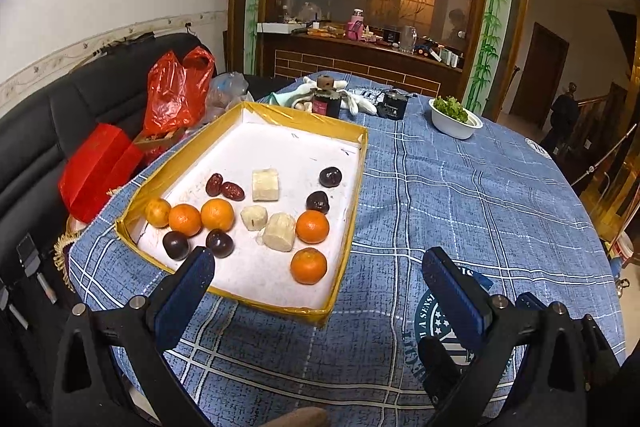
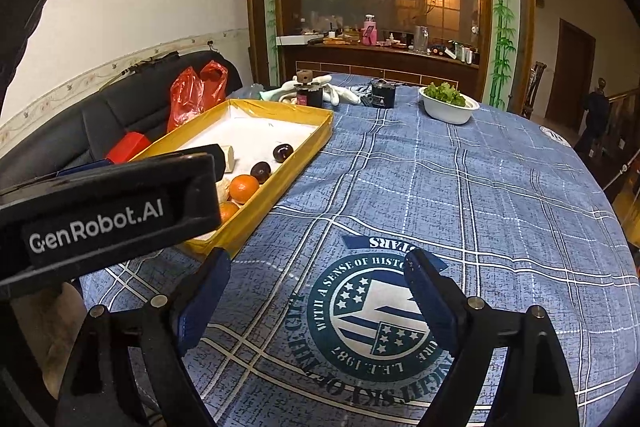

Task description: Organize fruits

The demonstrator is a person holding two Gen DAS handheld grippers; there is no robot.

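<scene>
ok so the fruit's all in the yellow tray [image 1: 344, 187], ahead and left of both claws, and the left gripper [image 1: 320, 267], wide open and empty, is clearly nearer than the right gripper [image 2: 316, 275], also gaping over bare tablecloth [image 2: 480, 187].

Tablecloth [image 2: 460, 187] right of tray [image 1: 352, 211] lies bare — bowl [image 1: 456, 125] stands far back.

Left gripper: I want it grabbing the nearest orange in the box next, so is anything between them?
Only the box's yellow front rim lies between the open left gripper and the nearest orange; no other fruit blocks it.
</scene>
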